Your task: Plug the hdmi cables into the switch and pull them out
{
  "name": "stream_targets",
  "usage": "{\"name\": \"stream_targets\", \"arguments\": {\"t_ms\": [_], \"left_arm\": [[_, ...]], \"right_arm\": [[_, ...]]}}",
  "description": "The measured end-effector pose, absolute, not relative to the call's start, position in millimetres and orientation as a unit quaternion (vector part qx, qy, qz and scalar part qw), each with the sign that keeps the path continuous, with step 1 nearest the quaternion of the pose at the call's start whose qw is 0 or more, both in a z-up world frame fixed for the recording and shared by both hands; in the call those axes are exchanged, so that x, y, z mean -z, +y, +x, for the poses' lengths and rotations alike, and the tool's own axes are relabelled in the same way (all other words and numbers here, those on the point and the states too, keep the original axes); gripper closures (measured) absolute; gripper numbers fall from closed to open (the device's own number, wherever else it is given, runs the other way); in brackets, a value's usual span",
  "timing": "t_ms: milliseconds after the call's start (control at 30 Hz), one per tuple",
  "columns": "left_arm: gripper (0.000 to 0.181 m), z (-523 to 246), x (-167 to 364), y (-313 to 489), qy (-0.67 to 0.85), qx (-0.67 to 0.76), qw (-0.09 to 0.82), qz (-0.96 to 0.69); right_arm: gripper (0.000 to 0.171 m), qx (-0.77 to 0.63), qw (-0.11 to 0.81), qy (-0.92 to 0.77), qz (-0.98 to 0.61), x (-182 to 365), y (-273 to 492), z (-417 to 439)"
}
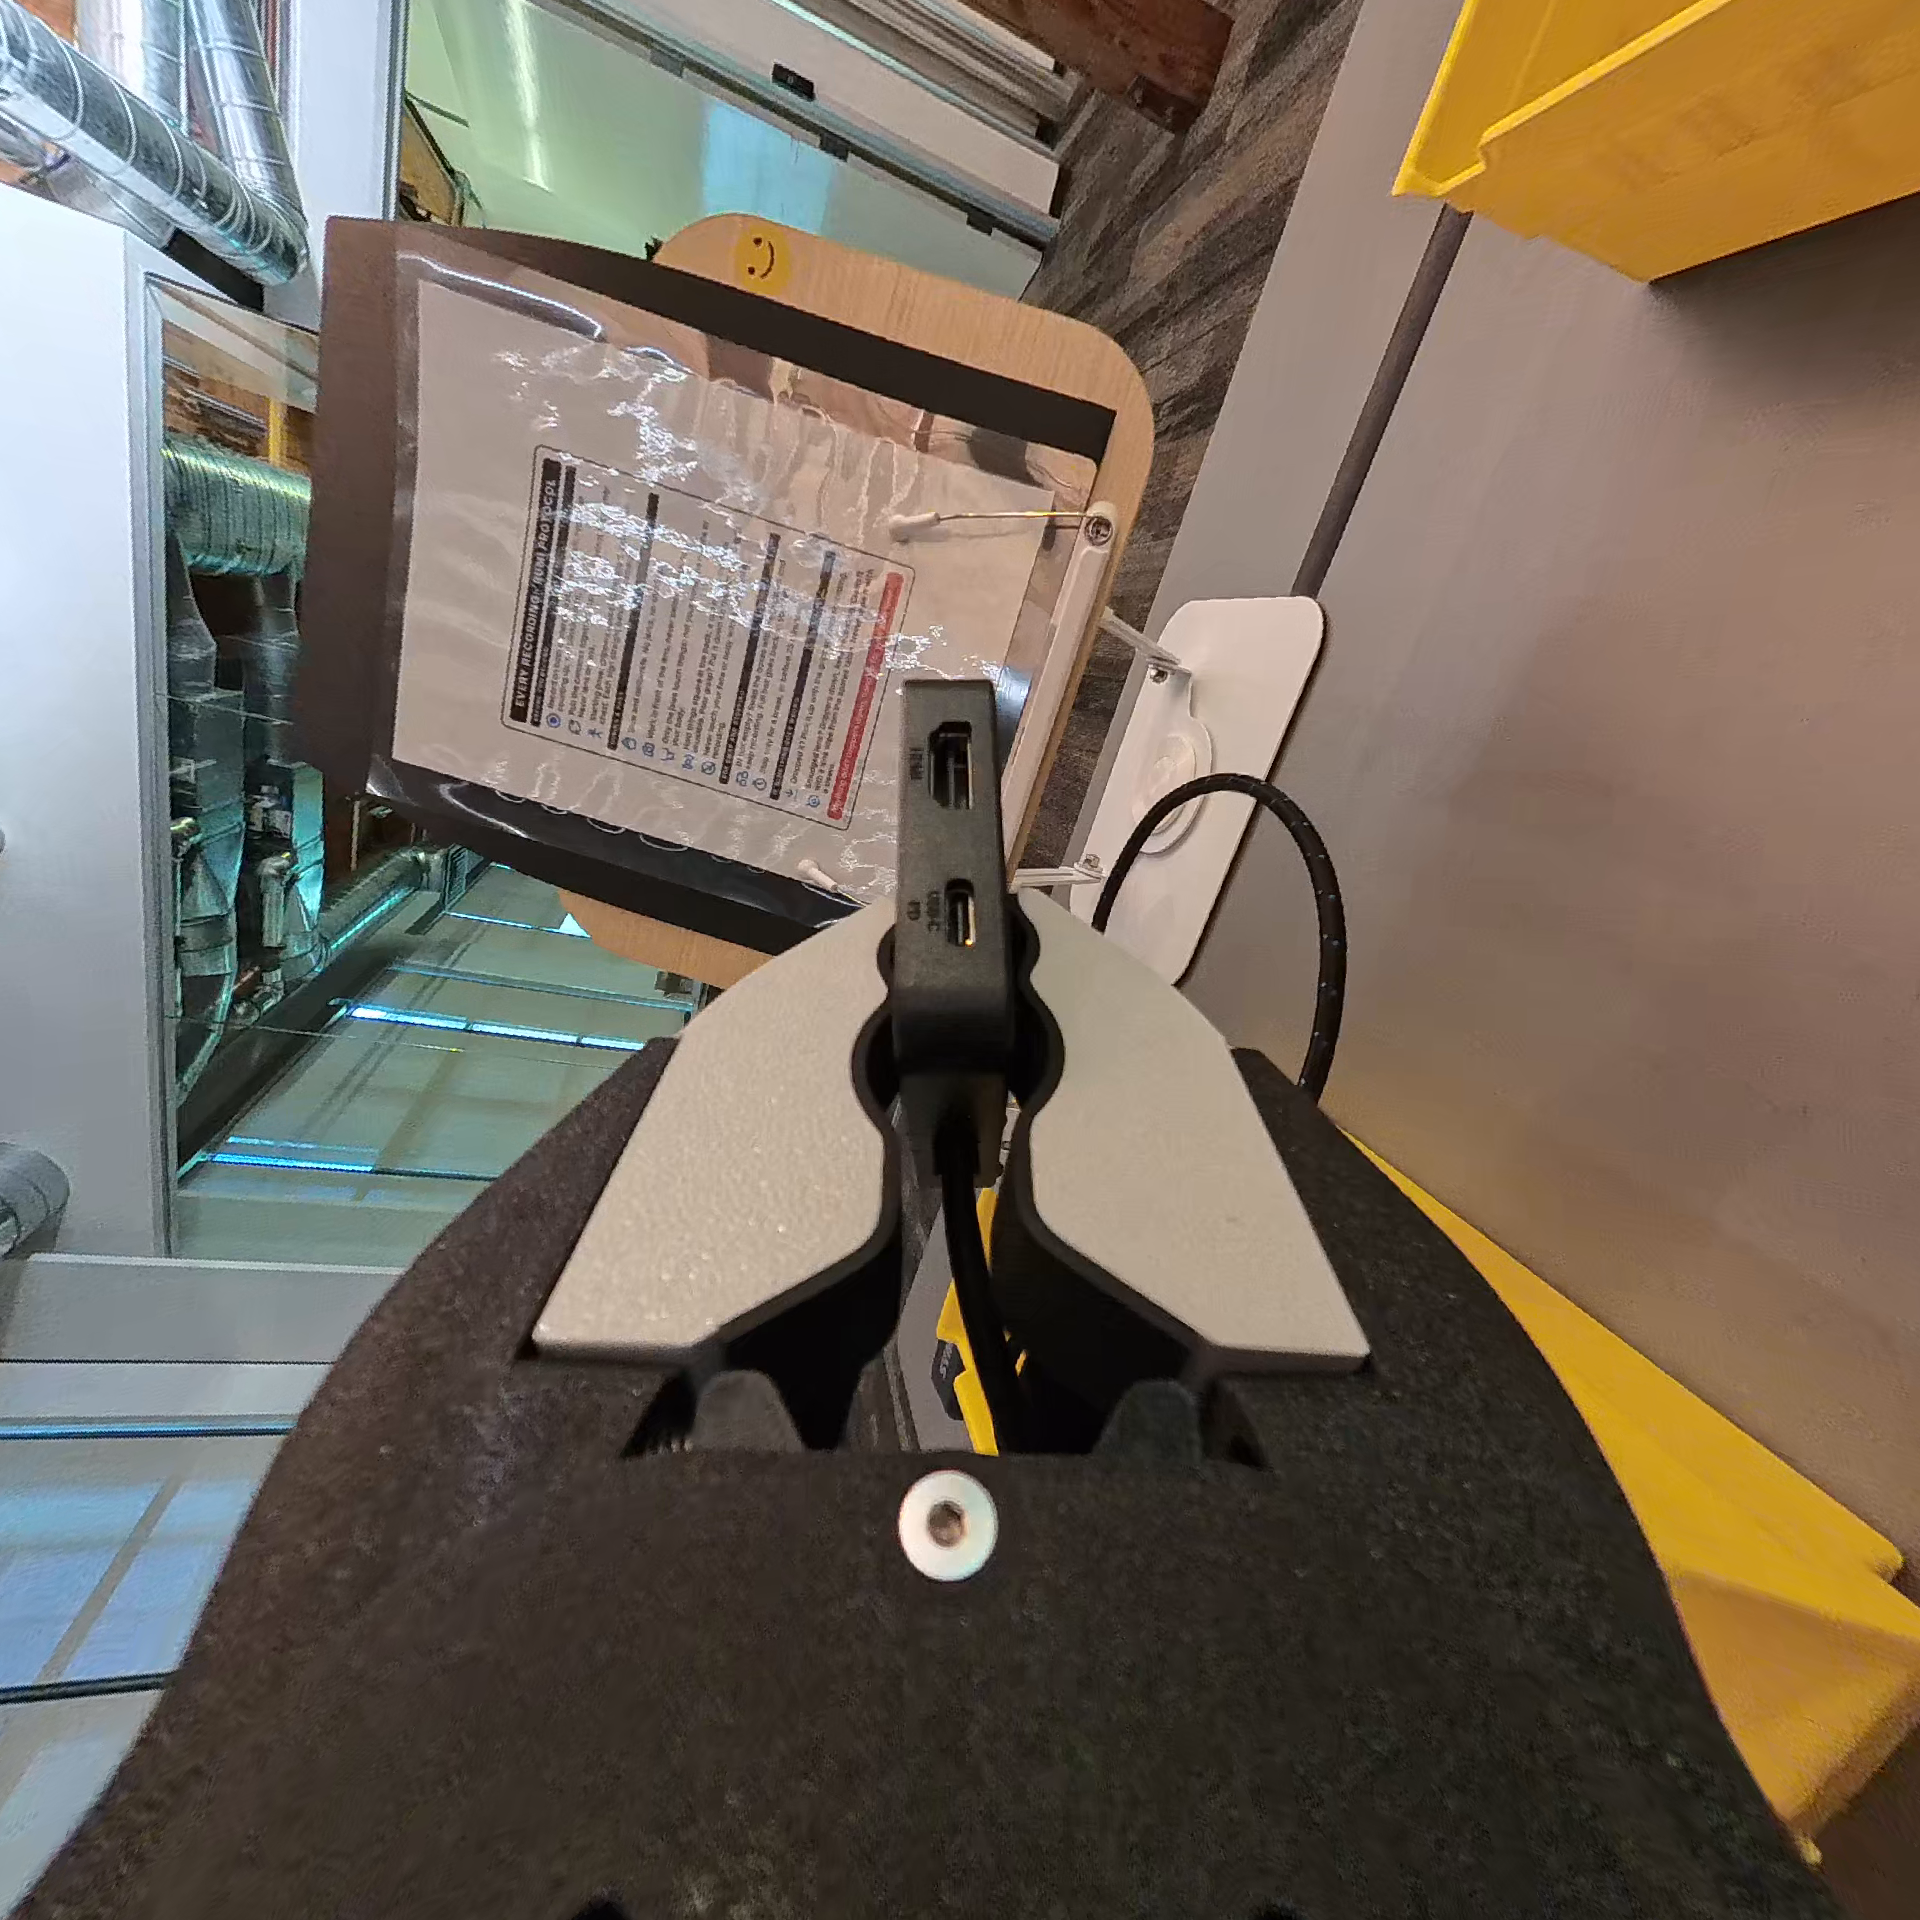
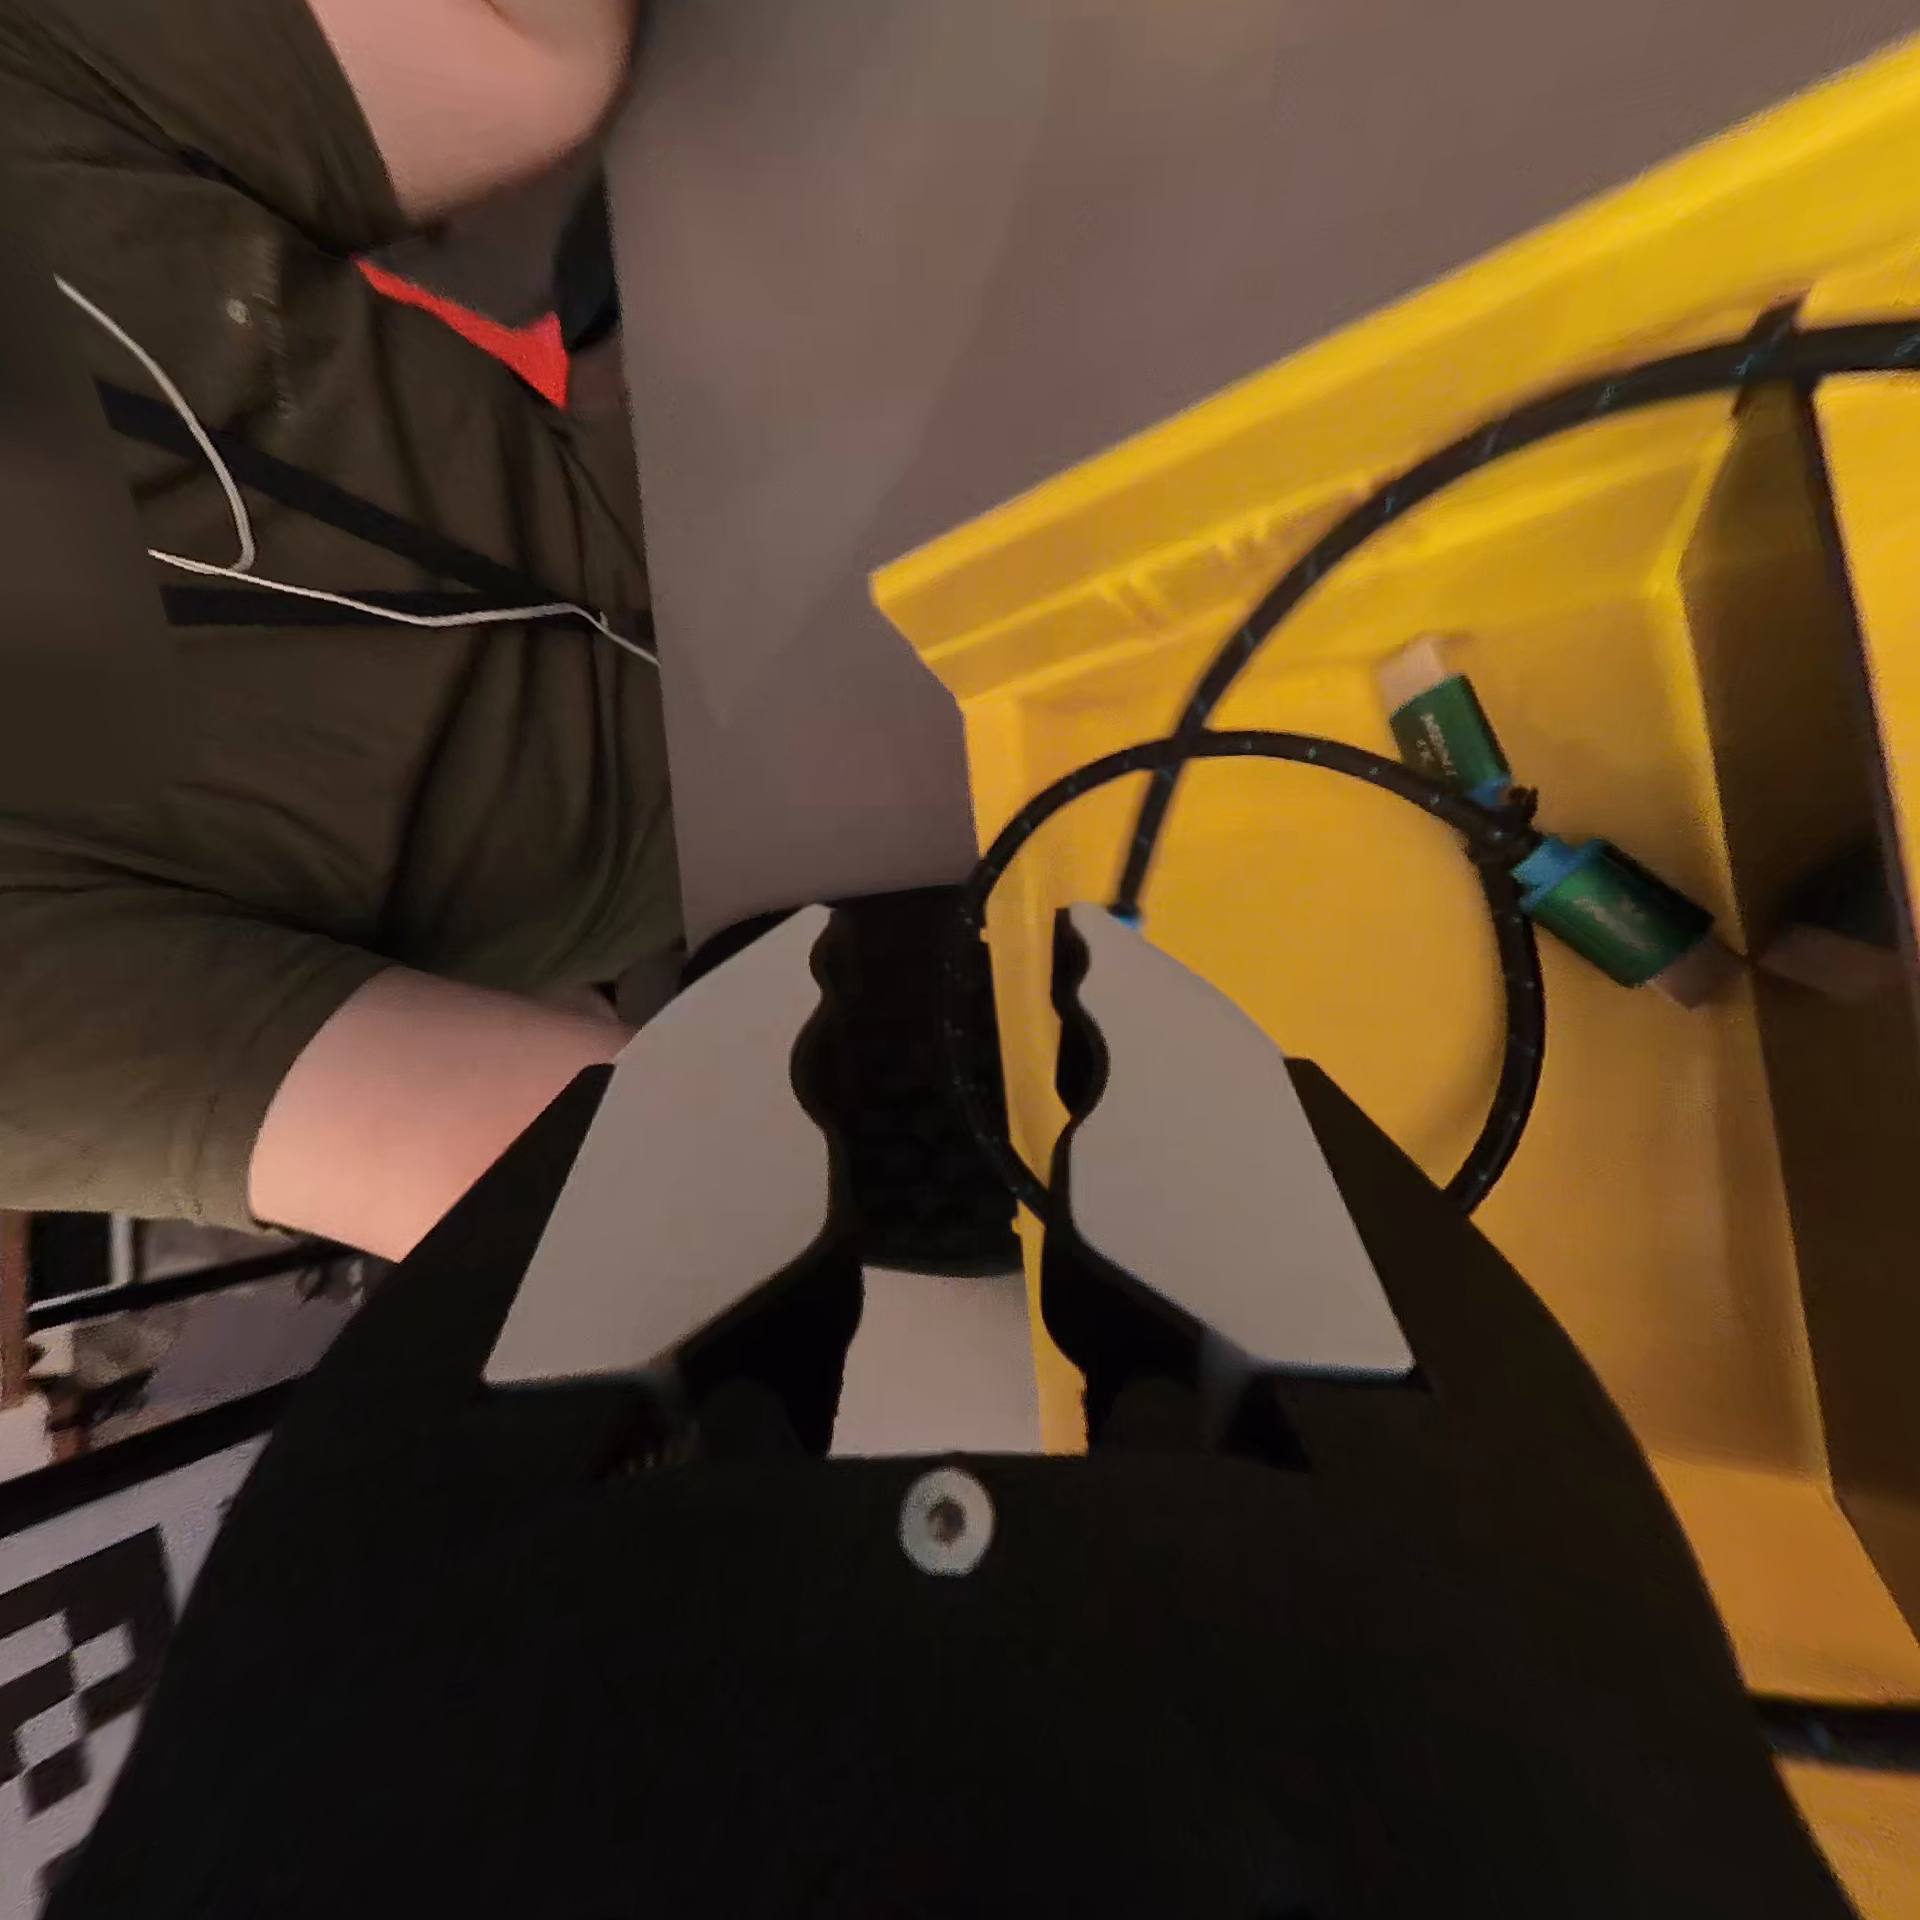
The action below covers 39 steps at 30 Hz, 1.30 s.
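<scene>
Clearly, the left gripper [image 1: 951, 997] clamps the black switch [image 1: 953, 883] upright, ports facing the camera, its own lead trailing down between the fingers. Right gripper [image 2: 940, 1023], jaws parted and empty, hovers beside the yellow bin [image 2: 1299, 935], where two green HDMI plugs [image 2: 1605, 920] and braided cable [image 2: 1299, 753] lie.

Braided cable [image 2: 1299, 790] loop across yellow bin [image 2: 1299, 1039] opening

Matt black plastic switch [image 1: 951, 883], braided fabric-sheathed cable [image 2: 1288, 753], glossy yellow plastic bin [image 2: 1351, 1039], metallic green plugs [image 2: 1605, 920].
</scene>
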<state>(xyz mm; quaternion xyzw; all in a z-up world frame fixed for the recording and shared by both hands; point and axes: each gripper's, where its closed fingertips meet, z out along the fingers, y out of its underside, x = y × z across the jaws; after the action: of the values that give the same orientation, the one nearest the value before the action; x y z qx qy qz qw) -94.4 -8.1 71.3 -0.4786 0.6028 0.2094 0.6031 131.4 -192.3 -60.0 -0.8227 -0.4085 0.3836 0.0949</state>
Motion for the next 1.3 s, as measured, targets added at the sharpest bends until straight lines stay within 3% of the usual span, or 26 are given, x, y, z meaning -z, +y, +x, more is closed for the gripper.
{"name": "stream_targets", "arguments": {"t_ms": [133, 400, 633, 800, 933, 1133, 1300], "left_arm": [[0.167, -94.9, -71.8, -8.1, 0.602, -0.209, 0.604, -0.479], [0.167, -95.5, -75.9, -5.7, 0.592, -0.210, 0.615, -0.476], [0.167, -102.5, -72.4, 2.2, 0.581, -0.221, 0.607, -0.494], [0.167, -94.6, -65.8, -3.0, 0.598, -0.190, 0.603, -0.493], [0.167, -67.3, -57.0, -36.7, 0.656, -0.062, 0.603, -0.450], [0.165, -52.3, -67.8, -78.4, 0.685, 0.022, 0.626, -0.372], [0.165, -51.1, -58.1, -90.8, 0.717, 0.029, 0.602, -0.350]], "right_arm": [[0.133, -0.357, 0.182, -0.408, -0.820, 37.6, -188.5, 143.5], [0.134, -0.067, 0.448, -0.320, -0.832, -10.7, -83.0, 204.8], [0.136, 0.001, 0.521, -0.361, -0.773, -35.8, -54.2, 179.4], [0.134, -0.015, 0.612, -0.463, -0.640, -86.7, -66.0, 77.4], [0.133, -0.010, 0.636, -0.531, -0.559, -91.9, -80.4, -0.5], [0.130, -0.190, 0.652, -0.497, -0.540, -109.3, -103.9, -59.4], [0.137, 0.038, 0.658, -0.608, -0.443, -88.0, -110.9, -55.4]]}}
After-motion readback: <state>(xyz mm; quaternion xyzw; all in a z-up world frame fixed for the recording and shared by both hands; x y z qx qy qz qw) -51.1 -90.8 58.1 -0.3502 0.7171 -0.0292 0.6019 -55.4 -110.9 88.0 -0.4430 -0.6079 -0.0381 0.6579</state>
